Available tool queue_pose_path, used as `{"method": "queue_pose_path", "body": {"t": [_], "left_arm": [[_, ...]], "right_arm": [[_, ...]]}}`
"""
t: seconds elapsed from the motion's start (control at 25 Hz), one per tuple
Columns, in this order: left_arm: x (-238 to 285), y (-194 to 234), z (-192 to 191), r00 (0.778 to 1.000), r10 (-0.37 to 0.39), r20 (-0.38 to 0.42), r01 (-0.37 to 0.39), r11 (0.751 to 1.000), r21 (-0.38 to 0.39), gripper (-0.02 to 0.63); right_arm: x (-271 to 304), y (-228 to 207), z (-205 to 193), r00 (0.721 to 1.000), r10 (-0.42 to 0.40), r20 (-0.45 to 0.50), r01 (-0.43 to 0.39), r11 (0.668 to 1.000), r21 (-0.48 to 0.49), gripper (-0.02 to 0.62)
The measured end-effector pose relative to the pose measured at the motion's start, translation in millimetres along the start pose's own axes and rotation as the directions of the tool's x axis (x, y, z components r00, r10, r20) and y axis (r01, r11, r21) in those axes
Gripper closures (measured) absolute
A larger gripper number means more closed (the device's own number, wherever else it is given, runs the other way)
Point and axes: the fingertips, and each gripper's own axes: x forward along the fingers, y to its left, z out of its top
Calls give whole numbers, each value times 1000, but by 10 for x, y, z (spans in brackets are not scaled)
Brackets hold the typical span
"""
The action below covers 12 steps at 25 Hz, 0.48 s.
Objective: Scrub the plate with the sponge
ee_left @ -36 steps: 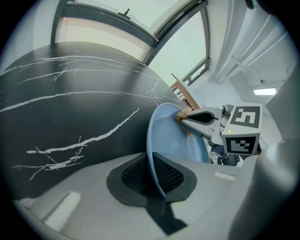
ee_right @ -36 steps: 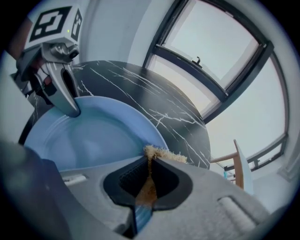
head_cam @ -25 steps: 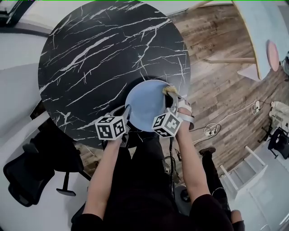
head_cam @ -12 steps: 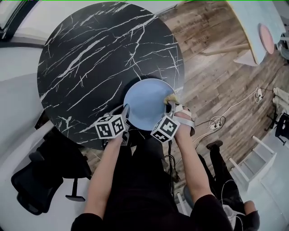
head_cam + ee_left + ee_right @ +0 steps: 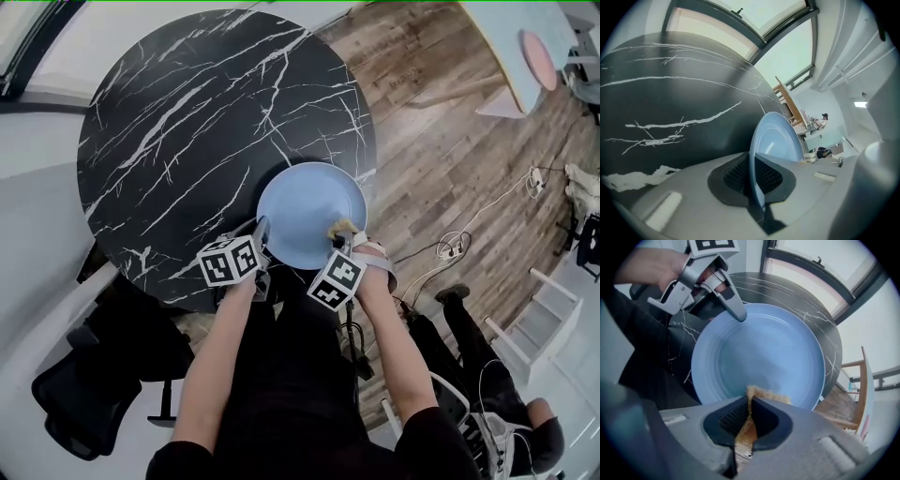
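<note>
A light blue plate (image 5: 309,211) lies at the near edge of the round black marble table (image 5: 187,122). My left gripper (image 5: 260,236) is shut on the plate's near-left rim; in the left gripper view the rim (image 5: 761,140) runs edge-on between the dark pads. My right gripper (image 5: 339,234) is shut on a yellow-tan sponge (image 5: 339,226) at the plate's near-right rim. In the right gripper view the sponge (image 5: 761,394) pokes out past the pads over the plate (image 5: 764,352), and the left gripper (image 5: 738,315) shows on the far rim.
The plate overhangs the table's near edge above my legs. Wooden floor (image 5: 450,159) with cables lies to the right, a black office chair (image 5: 84,394) at the lower left, and a pale table (image 5: 525,47) at the upper right.
My right gripper has drawn the sponge along the plate's right side toward me, from the far-right rim to the near-right rim. The left gripper has kept its hold on the plate.
</note>
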Motion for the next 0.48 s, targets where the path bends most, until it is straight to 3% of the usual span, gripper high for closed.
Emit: {"method": "queue_pose_path", "body": {"t": [0.2, 0.48], "left_arm": [[-1, -2, 7, 1000, -12, -2, 12, 1000, 16, 589], [-5, -9, -13, 1000, -22, -9, 22, 1000, 21, 589]], "right_arm": [[-52, 323, 156, 988, 136, 67, -140, 989, 54, 571], [-60, 572, 364, 966, 233, 110, -240, 969, 53, 571]]}}
